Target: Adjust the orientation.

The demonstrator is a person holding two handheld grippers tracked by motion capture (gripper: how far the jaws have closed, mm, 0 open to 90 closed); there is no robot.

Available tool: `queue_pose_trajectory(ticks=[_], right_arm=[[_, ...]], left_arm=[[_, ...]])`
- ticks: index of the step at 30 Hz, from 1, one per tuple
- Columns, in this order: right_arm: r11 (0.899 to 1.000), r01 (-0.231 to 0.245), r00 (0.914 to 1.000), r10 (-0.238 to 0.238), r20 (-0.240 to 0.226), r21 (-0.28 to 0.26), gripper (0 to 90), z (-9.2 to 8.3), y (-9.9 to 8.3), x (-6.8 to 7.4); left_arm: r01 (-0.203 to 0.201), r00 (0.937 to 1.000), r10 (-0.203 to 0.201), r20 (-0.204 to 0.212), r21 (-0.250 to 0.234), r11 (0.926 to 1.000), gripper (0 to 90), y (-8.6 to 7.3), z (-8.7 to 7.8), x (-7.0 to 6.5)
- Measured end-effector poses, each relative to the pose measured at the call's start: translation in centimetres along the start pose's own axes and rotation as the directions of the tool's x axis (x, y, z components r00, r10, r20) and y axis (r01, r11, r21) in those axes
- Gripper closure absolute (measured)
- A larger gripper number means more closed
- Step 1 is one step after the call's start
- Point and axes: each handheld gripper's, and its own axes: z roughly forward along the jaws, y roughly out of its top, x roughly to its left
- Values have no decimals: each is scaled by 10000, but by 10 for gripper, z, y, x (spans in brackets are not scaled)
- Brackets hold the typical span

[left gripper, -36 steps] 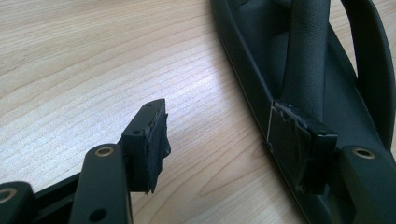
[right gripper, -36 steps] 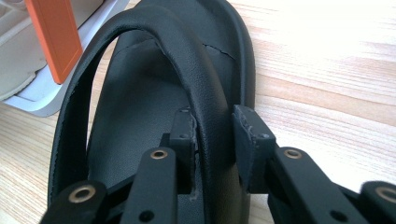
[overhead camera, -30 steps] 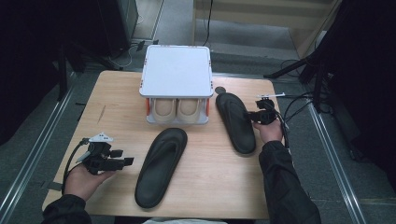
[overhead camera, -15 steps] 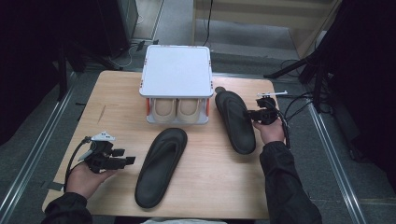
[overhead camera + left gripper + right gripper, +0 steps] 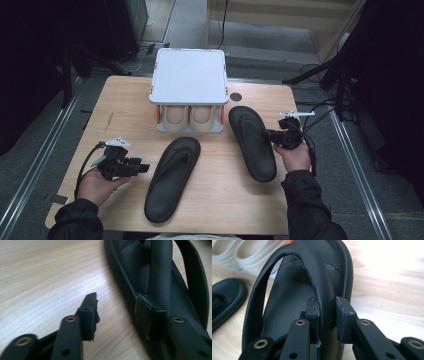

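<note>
Two black flip-flops lie on the wooden table [image 5: 125, 100]. The left flip-flop [image 5: 172, 177] [image 5: 165, 277] lies in front of the rack. My left gripper [image 5: 144, 168] [image 5: 117, 300] sits at its left side. Its jaws have just been closing and stand open: one pad [image 5: 90, 313] is over bare wood, the other [image 5: 147, 311] is inside the shoe by the strap, with the shoe's rim between them. My right gripper [image 5: 271, 135] [image 5: 326, 301] is shut on the strap [image 5: 322, 282] of the right flip-flop [image 5: 252, 142].
A white shoe rack [image 5: 189, 75] stands at the back middle with a beige pair [image 5: 189, 116] [image 5: 242, 252] on its lower shelf. A round hole [image 5: 236, 97] is in the tabletop behind the right flip-flop. Cables trail off both grippers.
The right gripper has pulled the right flip-flop a little towards the person, away from the rack. The left gripper has stayed put with its jaws narrower.
</note>
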Motion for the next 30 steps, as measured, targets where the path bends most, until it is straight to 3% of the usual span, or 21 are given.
queue_pose_trajectory(ticks=[3,6,12,16,21,30], right_arm=[[9996,260,9996,-259,-132,104,749,-4,-13,16],[9993,339,9993,-336,-179,164,749,-5,-20,23],[9992,301,9991,-293,-320,246,749,-5,-42,40],[9982,435,9982,-416,-440,418,749,-2,-51,51],[9964,638,9964,-605,-590,552,748,4,-58,66],[9928,799,9943,-731,-775,895,747,13,-66,77]], left_arm=[[54,10000,-53,18,-253,9997,686,4,-2,3],[0,10000,1,75,-185,9998,750,6,0,5],[-771,9970,770,106,57,9970,854,12,10,2],[-1081,9940,1076,191,272,9938,886,15,17,4],[-1089,9938,1077,291,434,9931,896,19,25,7],[-1200,9922,1171,418,759,9899,893,19,33,5]])
